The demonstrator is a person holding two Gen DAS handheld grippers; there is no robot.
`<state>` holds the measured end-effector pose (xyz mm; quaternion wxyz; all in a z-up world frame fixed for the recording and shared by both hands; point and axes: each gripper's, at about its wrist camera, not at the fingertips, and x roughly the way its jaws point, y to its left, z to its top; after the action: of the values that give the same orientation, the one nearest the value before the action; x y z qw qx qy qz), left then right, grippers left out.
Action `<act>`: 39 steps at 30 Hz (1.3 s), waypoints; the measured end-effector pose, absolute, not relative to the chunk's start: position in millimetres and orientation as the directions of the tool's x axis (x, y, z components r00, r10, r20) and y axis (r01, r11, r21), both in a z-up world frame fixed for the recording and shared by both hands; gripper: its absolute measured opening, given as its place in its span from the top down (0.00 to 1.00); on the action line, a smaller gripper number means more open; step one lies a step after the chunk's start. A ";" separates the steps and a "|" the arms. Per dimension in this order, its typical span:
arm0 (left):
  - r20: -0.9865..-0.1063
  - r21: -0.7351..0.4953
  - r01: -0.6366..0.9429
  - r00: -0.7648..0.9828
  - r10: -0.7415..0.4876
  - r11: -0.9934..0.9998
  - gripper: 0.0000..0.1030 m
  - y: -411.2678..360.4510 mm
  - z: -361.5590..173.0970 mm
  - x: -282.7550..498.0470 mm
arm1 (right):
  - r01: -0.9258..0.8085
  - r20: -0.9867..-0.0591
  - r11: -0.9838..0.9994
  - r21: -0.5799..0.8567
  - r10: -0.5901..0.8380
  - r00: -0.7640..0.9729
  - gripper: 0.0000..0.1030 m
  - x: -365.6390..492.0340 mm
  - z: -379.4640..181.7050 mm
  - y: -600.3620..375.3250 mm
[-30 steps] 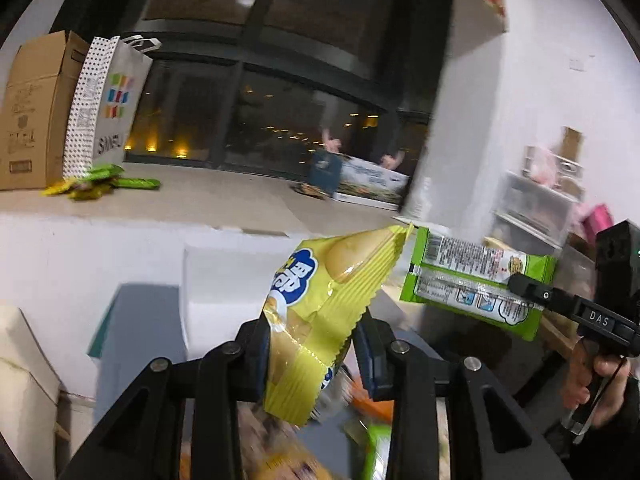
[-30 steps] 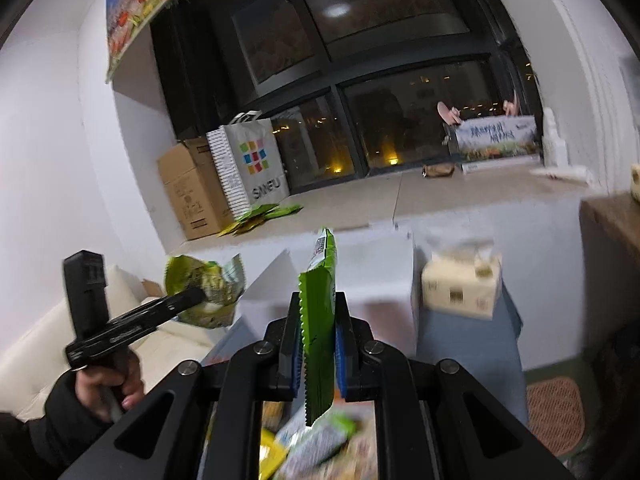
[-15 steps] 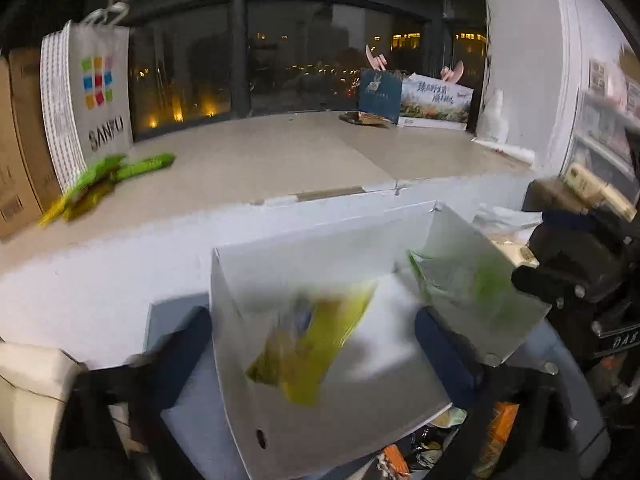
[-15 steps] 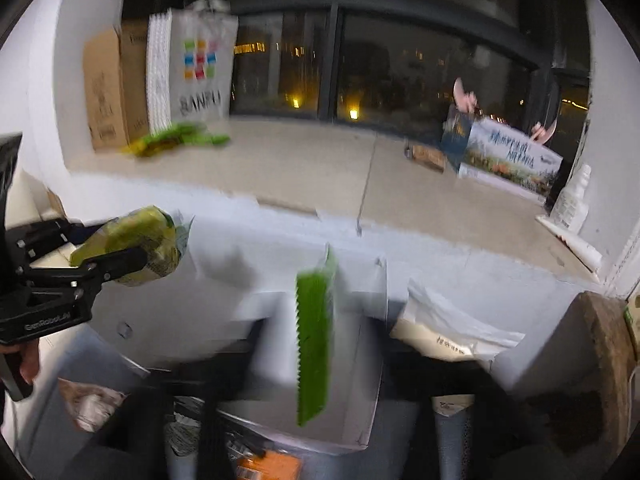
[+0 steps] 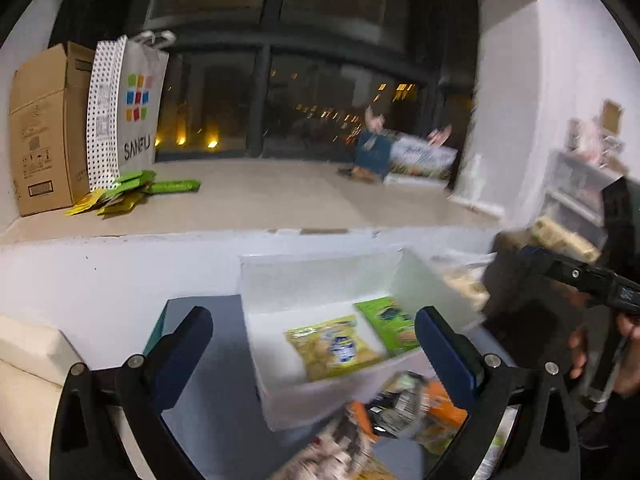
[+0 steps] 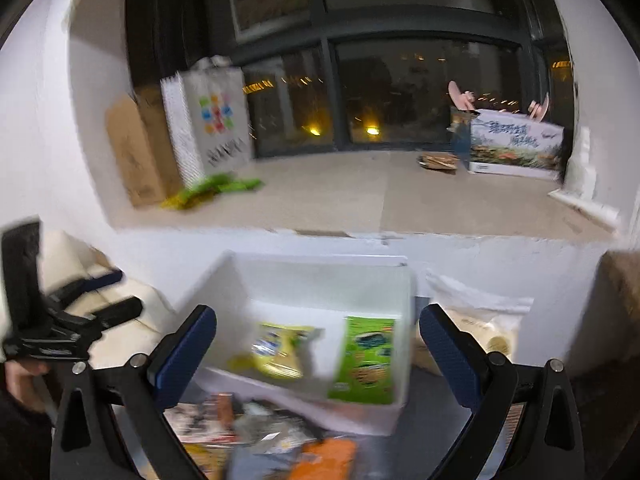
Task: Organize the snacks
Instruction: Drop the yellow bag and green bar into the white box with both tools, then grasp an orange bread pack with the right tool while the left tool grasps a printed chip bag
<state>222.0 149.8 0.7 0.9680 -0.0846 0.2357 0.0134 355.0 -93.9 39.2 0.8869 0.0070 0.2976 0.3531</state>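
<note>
Left wrist view: L tongs (image 5: 314,334) spread wide, empty; yellow bag (image 5: 334,346) & green pack (image 5: 390,326) lie in white box (image 5: 320,276). R tongs (image 6: 318,334) spread too, empty.

Blurred snack pile (image 5: 400,420), cut off below

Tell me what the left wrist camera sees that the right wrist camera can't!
Only the left wrist view shows the plastic drawers by the right wall and the right tool from the side. Only the right wrist view shows the left tool from the side. Both show the white box holding the yellow snack bag and green snack bag, plus loose snacks in front.
</note>
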 end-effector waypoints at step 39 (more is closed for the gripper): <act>-0.537 -0.177 -0.021 0.840 -0.078 0.984 0.00 66.5 -56.1 39.3 | -0.553 -0.872 0.828 0.089 0.333 0.359 0.00 296.5 -70.5 -77.6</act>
<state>39.3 66.5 -56.1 0.9551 -0.0884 0.2824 -0.0150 296.5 -77.6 -70.5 0.8170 -0.1106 0.4968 0.2712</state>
